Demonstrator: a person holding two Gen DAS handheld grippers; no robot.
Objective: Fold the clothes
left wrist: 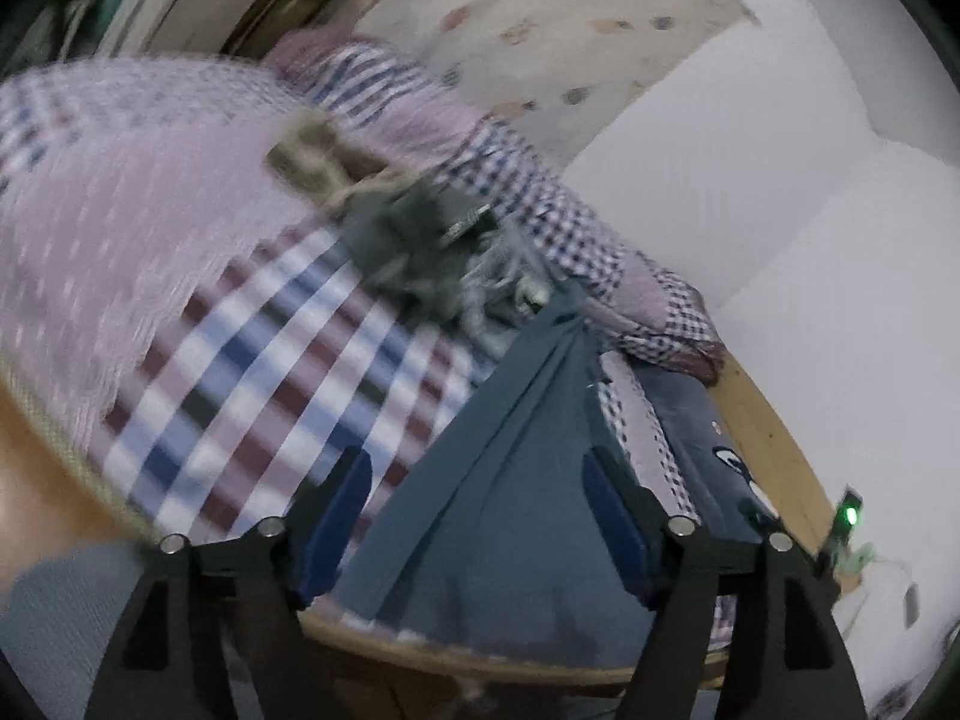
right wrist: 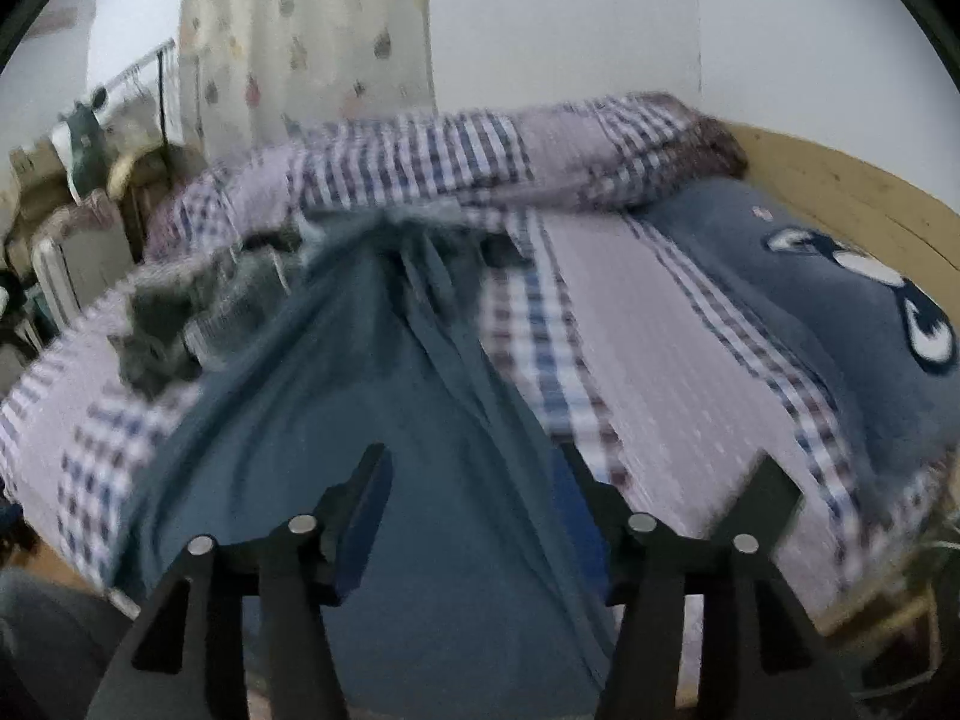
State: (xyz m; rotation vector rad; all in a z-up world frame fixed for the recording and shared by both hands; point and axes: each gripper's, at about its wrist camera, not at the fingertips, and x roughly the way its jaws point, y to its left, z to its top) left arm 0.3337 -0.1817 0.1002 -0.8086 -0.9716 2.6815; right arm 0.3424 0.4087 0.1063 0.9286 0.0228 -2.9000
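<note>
Left claw (left wrist: pixel 474 510) jaws spread wide, teal garment (left wrist: pixel 510 480) draped between the blue pads, nothing pinched. Right claw (right wrist: pixel 480 510) same: wide open, the cloth running between and under the fingers, no grip visible. Garment lies stretched along the bed (right wrist: pixel 660 360) over the checked sheet, bunched at its far end. Grey clothes pile (right wrist: pixel 162 324) sits left of it, navy pillow (right wrist: pixel 840 312) right. Both views motion-blurred.

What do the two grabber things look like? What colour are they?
Both look alike. The left gripper has black angular plastic arms shaped like struts with cut-out windows, round silver bolt heads at the joints, and dark blue pads on the inner faces of its fingers. The right gripper has the same black frame, silver bolts and blue-padded fingers. No cables or sleeves show.
</note>
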